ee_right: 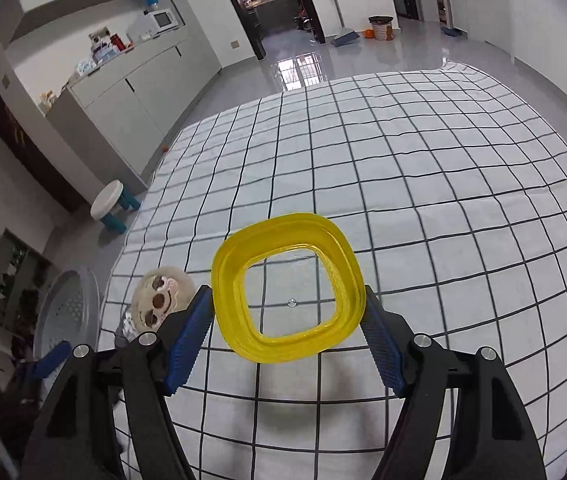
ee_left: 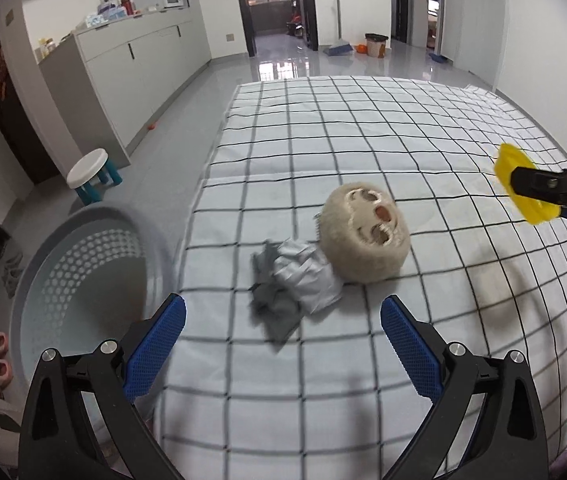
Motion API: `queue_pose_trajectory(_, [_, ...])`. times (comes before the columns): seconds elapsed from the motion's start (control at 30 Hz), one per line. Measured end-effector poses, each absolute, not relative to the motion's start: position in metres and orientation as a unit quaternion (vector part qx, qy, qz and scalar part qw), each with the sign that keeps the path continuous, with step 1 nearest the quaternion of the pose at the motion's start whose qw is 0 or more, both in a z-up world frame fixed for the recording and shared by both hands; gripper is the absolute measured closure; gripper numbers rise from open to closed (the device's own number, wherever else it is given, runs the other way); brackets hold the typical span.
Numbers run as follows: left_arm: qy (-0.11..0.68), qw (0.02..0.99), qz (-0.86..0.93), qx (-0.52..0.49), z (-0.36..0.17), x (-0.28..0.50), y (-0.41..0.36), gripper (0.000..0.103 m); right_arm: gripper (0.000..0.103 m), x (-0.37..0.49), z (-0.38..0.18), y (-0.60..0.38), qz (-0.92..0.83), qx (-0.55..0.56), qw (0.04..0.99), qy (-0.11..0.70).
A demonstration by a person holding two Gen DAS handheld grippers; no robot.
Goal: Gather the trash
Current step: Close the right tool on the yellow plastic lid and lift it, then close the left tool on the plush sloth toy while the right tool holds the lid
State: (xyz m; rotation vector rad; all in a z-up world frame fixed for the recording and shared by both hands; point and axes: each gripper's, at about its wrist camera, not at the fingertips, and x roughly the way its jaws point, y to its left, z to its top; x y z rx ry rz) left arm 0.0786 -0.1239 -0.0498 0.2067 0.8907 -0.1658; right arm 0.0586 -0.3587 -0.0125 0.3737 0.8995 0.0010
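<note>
yellow tub (ee_right: pixel 287 288) was up in air over checked bed (ee_right: pixel 443 200), pinched by its sides in right gripper (ee_right: pixel 287 320). jaws were half spread, pads on both walls. best move imo: keep squeeze light, tub looked thin, carry left to basket (ee_left: pixel 83 280) beside bed, drop inside. left gripper (ee_left: pixel 283 340) was wide open, empty, near grey wrapper (ee_left: pixel 295 280) touching plush (ee_left: pixel 365 232).
</note>
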Motion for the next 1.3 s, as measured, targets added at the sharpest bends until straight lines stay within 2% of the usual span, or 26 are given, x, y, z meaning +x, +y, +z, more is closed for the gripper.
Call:
queue_pose_trajectory(0.43, [0.421,0.896,-0.082,0.116,-0.057,0.113,-0.171,0.009,0.033,0.052,-0.003,-0.376,0.006,0.211,0.883,0.418])
queue_pose_trajectory(0.53, [0.422,0.892,-0.088,0.132,-0.063,0.112,-0.181,0.026,0.033,0.050,-0.002,-0.376,0.008,0.214,0.883,0.417])
queue_pose_trajectory(0.6, [0.424,0.889,-0.092,0.145,-0.067,0.111,-0.188,0.044,0.033,0.050,-0.001,-0.376,0.010,0.215,0.883,0.417])
queue_pose_trajectory(0.73, [0.417,0.892,-0.096,0.147,-0.069,0.106,-0.190,0.049,0.033,0.049,-0.001,-0.374,0.012,0.207,0.885,0.417])
queue_pose_trajectory(1.3, [0.382,0.912,-0.088,0.119,-0.016,0.073,-0.134,0.050,0.033,0.050,0.008,-0.349,0.036,0.205,0.886,0.413])
